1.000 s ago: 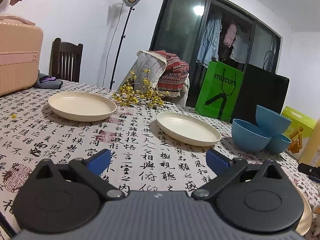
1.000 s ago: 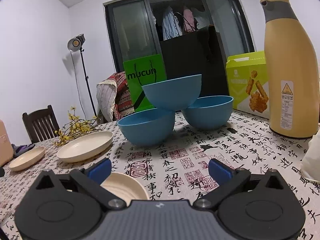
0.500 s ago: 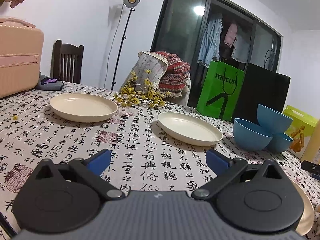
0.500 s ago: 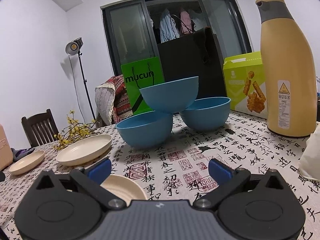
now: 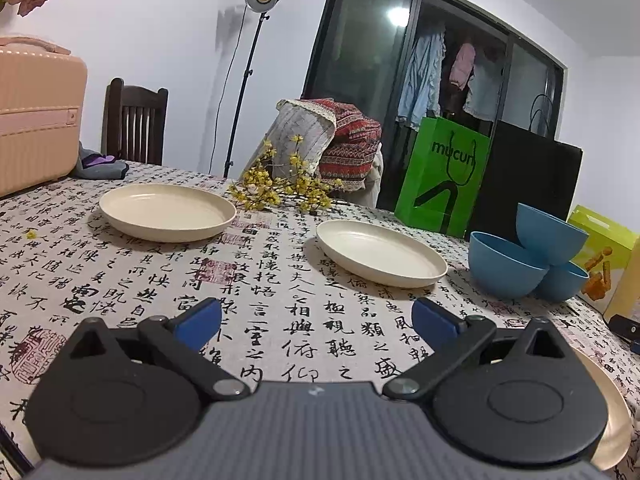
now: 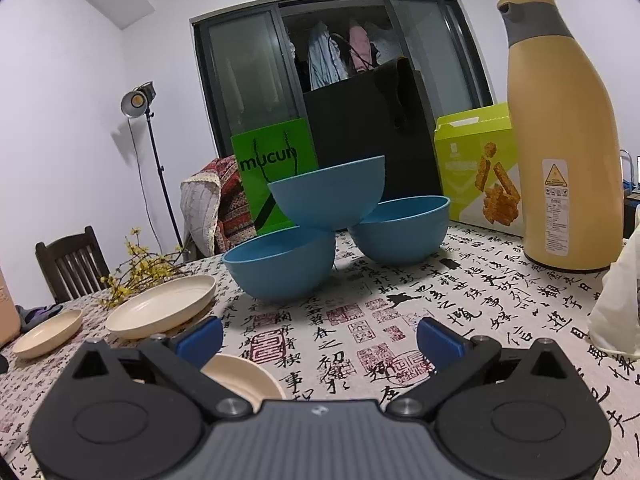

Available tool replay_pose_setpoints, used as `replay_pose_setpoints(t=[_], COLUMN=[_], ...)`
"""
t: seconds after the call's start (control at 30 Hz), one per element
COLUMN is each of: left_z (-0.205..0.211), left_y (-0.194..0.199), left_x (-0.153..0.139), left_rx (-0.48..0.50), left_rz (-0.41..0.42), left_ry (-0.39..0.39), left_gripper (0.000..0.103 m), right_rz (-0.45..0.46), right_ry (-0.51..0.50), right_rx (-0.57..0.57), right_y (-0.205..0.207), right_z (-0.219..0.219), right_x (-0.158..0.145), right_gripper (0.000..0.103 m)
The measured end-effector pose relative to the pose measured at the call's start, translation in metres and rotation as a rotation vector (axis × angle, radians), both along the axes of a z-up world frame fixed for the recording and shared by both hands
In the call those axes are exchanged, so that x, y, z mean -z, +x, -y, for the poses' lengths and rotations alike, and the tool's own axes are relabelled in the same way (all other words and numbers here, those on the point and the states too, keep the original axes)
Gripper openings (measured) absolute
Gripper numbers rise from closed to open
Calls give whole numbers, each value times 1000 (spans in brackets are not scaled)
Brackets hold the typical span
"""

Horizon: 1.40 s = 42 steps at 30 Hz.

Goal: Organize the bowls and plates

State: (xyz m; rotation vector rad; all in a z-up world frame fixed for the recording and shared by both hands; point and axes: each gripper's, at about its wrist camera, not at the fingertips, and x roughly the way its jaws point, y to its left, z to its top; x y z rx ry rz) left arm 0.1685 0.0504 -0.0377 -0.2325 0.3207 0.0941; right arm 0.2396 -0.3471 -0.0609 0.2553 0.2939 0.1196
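Green bag (image 5: 442, 176) reading "mucun", calligraphy tablecloth (image 5: 280, 292)

Bare tablecloth (image 6: 360, 344) ahead — stacked bowls (image 6: 328, 196) beyond block passage.

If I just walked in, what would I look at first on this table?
Probably the three blue bowls in the middle of the table: one sits tilted on top of the other two, like a little pyramid. Next, the tall yellow jug standing to their right, and the cream plates spread out on the tablecloth covered in black writing.
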Motion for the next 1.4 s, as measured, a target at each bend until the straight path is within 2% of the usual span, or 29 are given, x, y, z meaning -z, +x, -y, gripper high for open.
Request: replay_pose_setpoints(t=[0.13, 0.47, 0.77, 1.4], left_z=[2, 0, 0, -2], left_y=[-3, -3, 2, 4], left_x=[0, -1, 0, 1], left_rx=[3, 5, -26, -37], left_rz=[17, 18, -16, -27], left_ry=[5, -4, 5, -1], left_gripper=[103, 103, 103, 103], right_rz=[35, 43, -18, -36], right_ry=[6, -1, -8, 0], right_rx=[10, 10, 31, 33], right_y=[-6, -7, 0, 3], right_z=[1, 0, 0, 1], right_x=[0, -1, 0, 1], right_gripper=[103, 103, 103, 103])
